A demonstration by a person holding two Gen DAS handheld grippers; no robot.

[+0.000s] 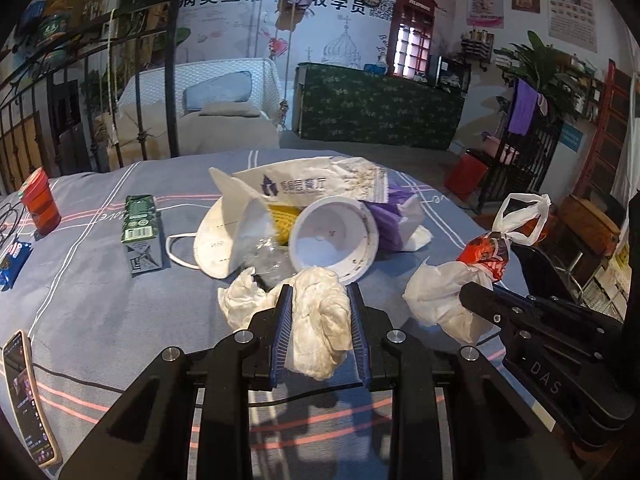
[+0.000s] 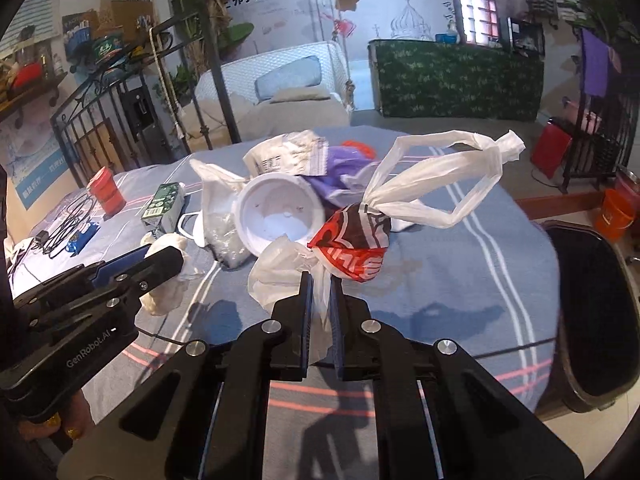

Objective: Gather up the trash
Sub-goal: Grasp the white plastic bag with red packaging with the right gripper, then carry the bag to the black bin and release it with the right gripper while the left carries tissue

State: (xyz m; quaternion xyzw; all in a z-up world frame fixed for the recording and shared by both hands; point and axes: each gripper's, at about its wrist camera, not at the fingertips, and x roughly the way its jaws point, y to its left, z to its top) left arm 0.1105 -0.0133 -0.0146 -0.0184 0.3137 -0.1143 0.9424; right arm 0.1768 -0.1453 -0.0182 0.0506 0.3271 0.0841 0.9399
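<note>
Right wrist view shows the dark bin (image 2: 592, 320) open at the right edge of the bed, its inside too dark to read, so I judge both loads should be carried over its mouth and let go only there, kept high so the knotted handles do not catch the rim. The right gripper (image 2: 320, 292) is clamped on the white plastic bag (image 2: 360, 240) with red print, and the left gripper (image 1: 319, 308) is clamped on a crumpled tissue (image 1: 320, 320). Behind them the white cup (image 1: 334, 236) lies on its side in the far pile, seemingly empty.

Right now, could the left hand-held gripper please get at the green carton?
Probably not yet: the left hand-held gripper is shut on a crumpled tissue. The green carton itself stands unobstructed.
</note>
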